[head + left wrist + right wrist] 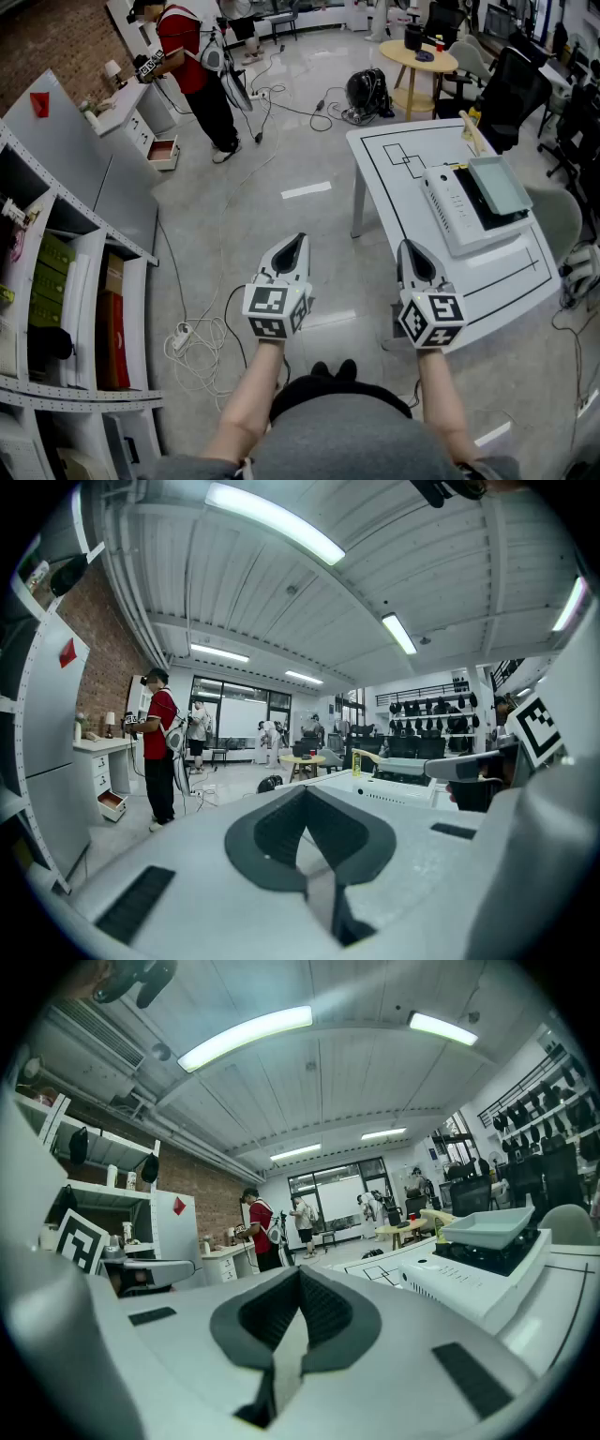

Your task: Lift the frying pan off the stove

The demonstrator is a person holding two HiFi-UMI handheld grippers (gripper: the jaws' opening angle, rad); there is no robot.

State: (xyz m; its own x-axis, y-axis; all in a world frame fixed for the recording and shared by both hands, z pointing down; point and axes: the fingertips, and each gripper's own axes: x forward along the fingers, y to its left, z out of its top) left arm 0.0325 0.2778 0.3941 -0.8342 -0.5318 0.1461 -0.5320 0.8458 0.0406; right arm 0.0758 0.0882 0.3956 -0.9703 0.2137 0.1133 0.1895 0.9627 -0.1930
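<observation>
The frying pan (500, 185) is a square grey-green pan that rests on the black top of a white stove (448, 211). The stove stands on the white table (394, 178) at the right. A pale wooden handle (472, 133) sticks out of the pan's far end. My left gripper (298, 239) hangs over the floor, left of the table, shut and empty. My right gripper (409, 246) is over the table's near left edge, short of the stove, also shut and empty. In the right gripper view the pan (494, 1227) and stove (469, 1283) lie ahead to the right of the shut right gripper (300, 1274). The left gripper (305, 791) points past the stove (398, 794).
Black lines are marked on the table top. A grey shelf unit (66, 281) with boxes runs along the left. White cables and a power strip (187, 342) lie on the floor. A person in a red shirt (187, 56) stands far off, near a round yellow table (419, 61) and dark chairs (520, 89).
</observation>
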